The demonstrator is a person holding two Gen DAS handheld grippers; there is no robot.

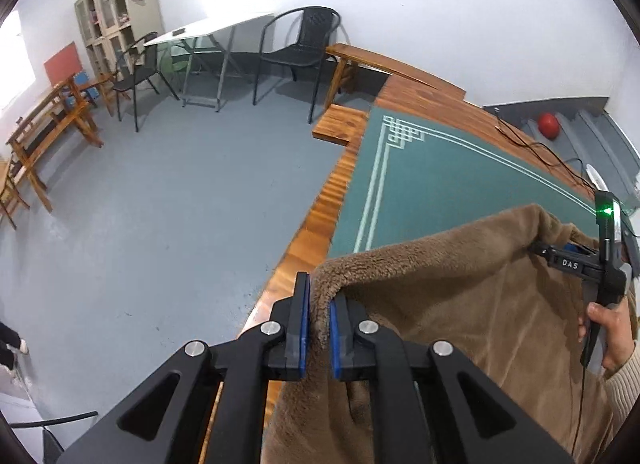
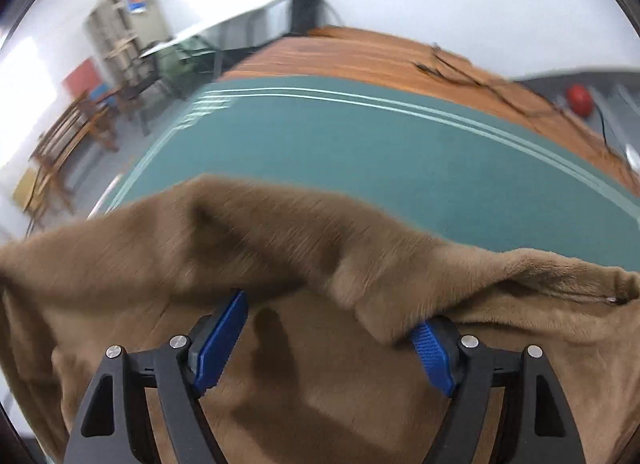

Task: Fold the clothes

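A brown fleece garment [image 1: 460,304] hangs over the near edge of a green mat [image 1: 440,183] on a wooden table. My left gripper [image 1: 319,320] is shut on the garment's left top corner, with fleece pinched between its blue pads. My right gripper shows in the left wrist view [image 1: 560,254] at the garment's right top edge, held by a hand. In the right wrist view my right gripper [image 2: 332,328] is open wide, its blue pads [image 2: 222,340] spread apart, with the garment [image 2: 280,244] draped over and between them; its upper fold hides the fingertips.
The wooden table [image 1: 432,99] carries black cables [image 1: 532,143] along its far edge. A red ball [image 1: 548,125] lies beyond it. Black chairs [image 1: 300,51], a white folding table [image 1: 208,29], wooden benches [image 1: 52,123] and a cabinet [image 1: 116,11] stand on the grey floor to the left.
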